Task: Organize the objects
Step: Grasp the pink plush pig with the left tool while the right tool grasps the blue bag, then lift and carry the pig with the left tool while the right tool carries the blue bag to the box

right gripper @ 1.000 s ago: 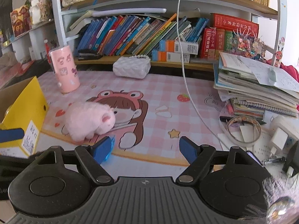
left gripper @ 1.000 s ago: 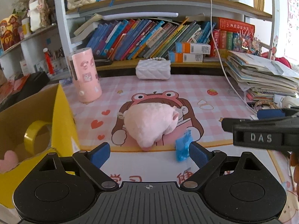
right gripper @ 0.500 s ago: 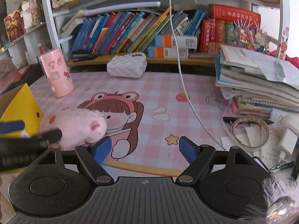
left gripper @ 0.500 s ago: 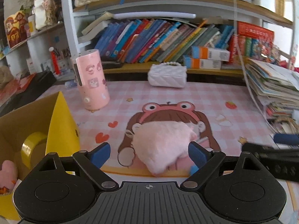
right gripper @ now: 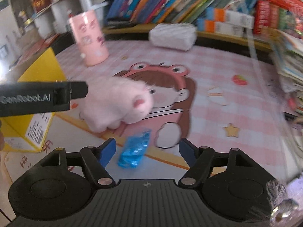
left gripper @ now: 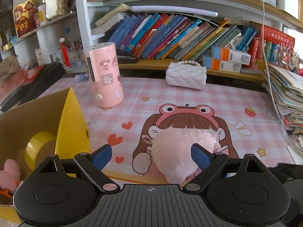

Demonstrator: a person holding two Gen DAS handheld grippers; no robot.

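Plush (left gripper: 176, 151) lies on the bench (left gripper: 189, 102) between the left gripper (left gripper: 151, 156)'s wide, released jaws; right gripper (right gripper: 146, 151) (jaws closing, not yet touching) straddles a blue packet (right gripper: 135, 151) — yellow box (left gripper: 72, 128) stands left.

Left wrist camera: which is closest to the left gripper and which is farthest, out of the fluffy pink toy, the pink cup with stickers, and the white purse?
From the left gripper:
1. Fluffy pink toy, just ahead, partly between the fingers.
2. Pink cup with stickers, farther back on the left of the mat.
3. White purse, farthest, at the mat's back edge by the bookshelf.
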